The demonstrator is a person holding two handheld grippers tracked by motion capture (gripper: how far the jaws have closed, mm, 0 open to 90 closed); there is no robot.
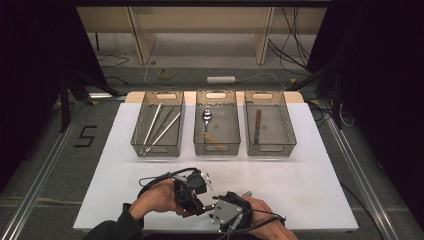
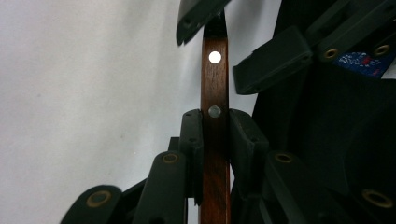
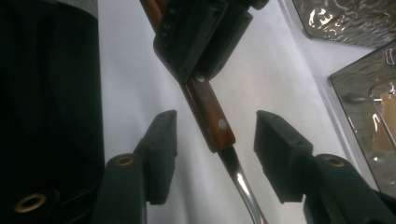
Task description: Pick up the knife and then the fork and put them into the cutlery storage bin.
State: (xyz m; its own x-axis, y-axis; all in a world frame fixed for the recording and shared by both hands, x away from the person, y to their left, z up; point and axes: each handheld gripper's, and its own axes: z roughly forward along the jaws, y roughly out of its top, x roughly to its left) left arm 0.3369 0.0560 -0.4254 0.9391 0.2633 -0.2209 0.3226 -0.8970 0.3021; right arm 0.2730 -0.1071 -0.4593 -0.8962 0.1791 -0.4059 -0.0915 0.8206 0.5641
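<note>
Left gripper view: left gripper (image 2: 215,135) clamps riveted wooden handle (image 2: 215,84); right gripper (image 3: 215,156) straddles it, unclenched.

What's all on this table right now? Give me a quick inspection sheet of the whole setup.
Surface: white table, bare in front of the bins.
Job's things: wooden-handled utensil with a metal shaft; left bin holds chopsticks, middle bin a spoon, right bin a knife.
Clutter: nothing seen.
Grippers: left gripper clamps the handle; right gripper straddles it, pads clear.
Cables: black leads trail from both grippers; more on the floor.
Surroundings: tape roll and white power strip on the floor, wooden frame behind.
</note>
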